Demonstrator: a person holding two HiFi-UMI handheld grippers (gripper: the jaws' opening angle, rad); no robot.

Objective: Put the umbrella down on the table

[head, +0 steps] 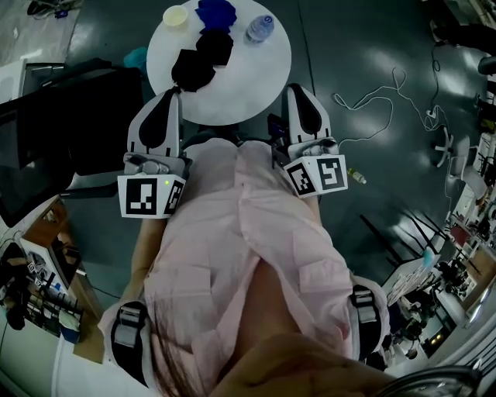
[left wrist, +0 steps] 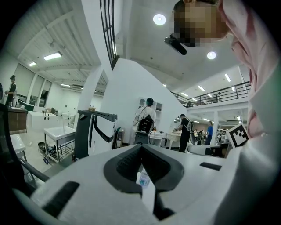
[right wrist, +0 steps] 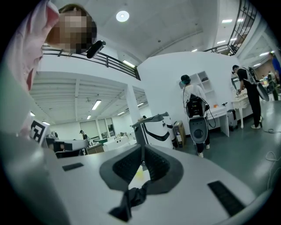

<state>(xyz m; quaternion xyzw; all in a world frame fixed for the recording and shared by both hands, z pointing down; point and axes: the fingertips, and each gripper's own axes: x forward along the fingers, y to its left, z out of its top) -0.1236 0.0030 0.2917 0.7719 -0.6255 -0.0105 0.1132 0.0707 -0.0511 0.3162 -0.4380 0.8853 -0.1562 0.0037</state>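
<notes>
At the far middle we see a small pale yellow round cup (head: 175, 16) to the left and a clear plastic bottle (head: 260, 29) to the right, well apart. On the dark grey floor (head: 349, 46) at the right lies a thin white looped cable (head: 372, 97), and nearer, a small bottle on its side (head: 356, 176). Farther off stands a white-and-black machine (left wrist: 94, 132), with a person wearing a black backpack (left wrist: 145, 121) to its right.

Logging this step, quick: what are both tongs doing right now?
Left tongs: closed, empty.
Right tongs: closed, empty; umbrella lies on the table.
</notes>
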